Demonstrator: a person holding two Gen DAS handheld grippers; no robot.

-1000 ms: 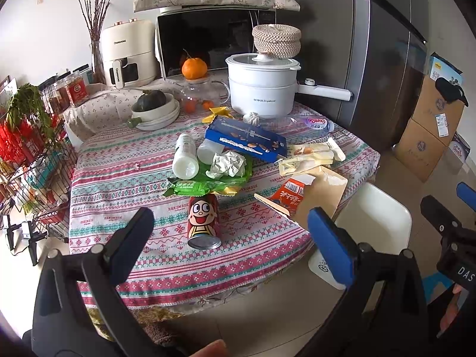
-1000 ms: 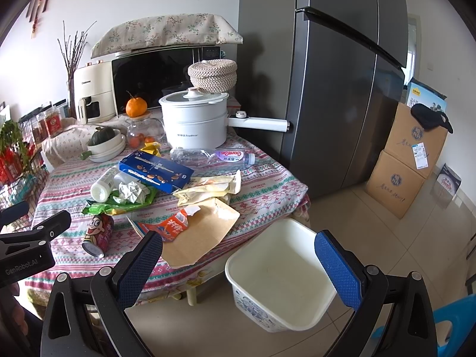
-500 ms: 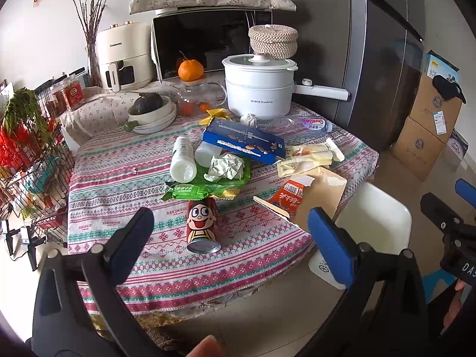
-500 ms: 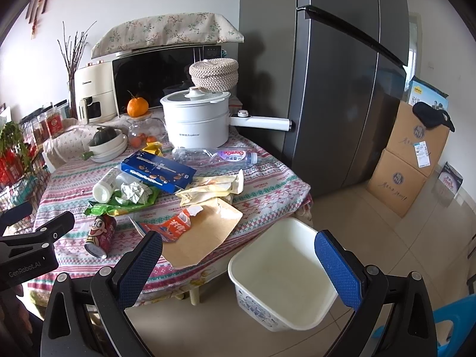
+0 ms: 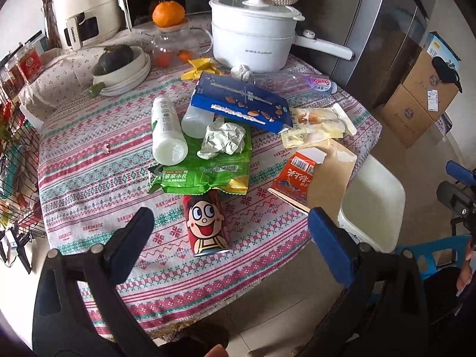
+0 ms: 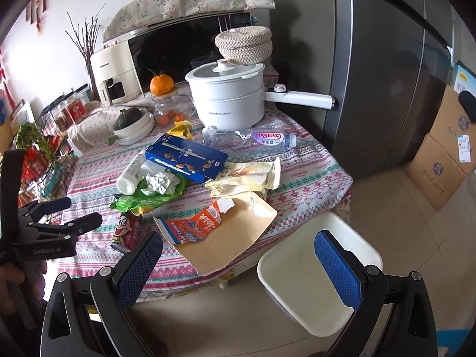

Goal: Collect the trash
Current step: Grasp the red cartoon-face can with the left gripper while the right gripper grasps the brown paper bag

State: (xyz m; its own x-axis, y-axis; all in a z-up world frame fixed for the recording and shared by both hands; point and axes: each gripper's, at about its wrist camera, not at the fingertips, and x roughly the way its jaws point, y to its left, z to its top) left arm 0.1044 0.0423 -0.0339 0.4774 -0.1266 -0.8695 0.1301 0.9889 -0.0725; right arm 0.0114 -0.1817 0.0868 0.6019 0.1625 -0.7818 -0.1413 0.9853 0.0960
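Trash lies on the patterned tablecloth: a red cartoon can on its side, a green wrapper, crumpled paper, a white bottle, a blue box, an orange carton on a brown envelope, cream wrappers and a clear bottle. My left gripper is open and empty, with the can between its fingers. My right gripper is open and empty, low in front of the table. A white bin stands on the floor by the table.
A white pot, a glass jar topped with an orange, a bowl with a squash and an air fryer stand at the back. A grey fridge and cardboard boxes are right. A wire rack is left.
My left gripper has moved forward and down toward the table, so the can now lies between its fingers. My right gripper has also moved closer to the table. Both stay open.
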